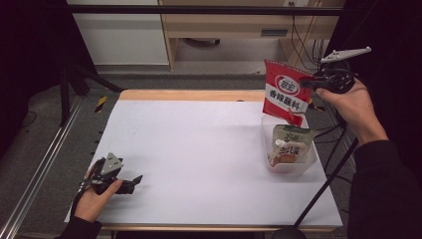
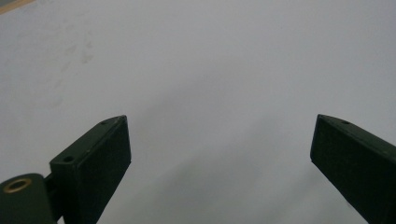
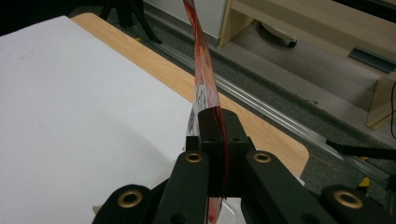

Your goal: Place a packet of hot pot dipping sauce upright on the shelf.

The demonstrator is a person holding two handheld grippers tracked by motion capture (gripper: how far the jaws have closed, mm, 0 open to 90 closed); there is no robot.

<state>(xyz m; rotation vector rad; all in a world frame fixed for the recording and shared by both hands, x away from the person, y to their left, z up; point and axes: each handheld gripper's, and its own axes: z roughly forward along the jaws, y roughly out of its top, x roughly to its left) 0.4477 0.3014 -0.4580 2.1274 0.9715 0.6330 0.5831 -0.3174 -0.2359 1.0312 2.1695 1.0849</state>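
My right gripper [image 1: 309,81] is shut on a red and white sauce packet [image 1: 285,92], pinching its right edge and holding it in the air above the back of a clear plastic bin [image 1: 309,162]. Seen along the right gripper's own jaws, the red packet [image 3: 203,74] stands edge-on between them. Inside the bin lies a green and white spouted pouch [image 1: 289,143]. At the table's front left my left gripper [image 1: 135,182] rests low over the white surface, held by a hand. Its two black fingers [image 2: 95,161] stand wide apart with nothing between them.
The white tabletop [image 1: 199,154] has a wooden strip along its back edge [image 1: 194,94]. A black stand pole [image 1: 323,189] slants up at the front right. Behind the table are a metal rail [image 3: 261,102] and wooden furniture [image 1: 224,30].
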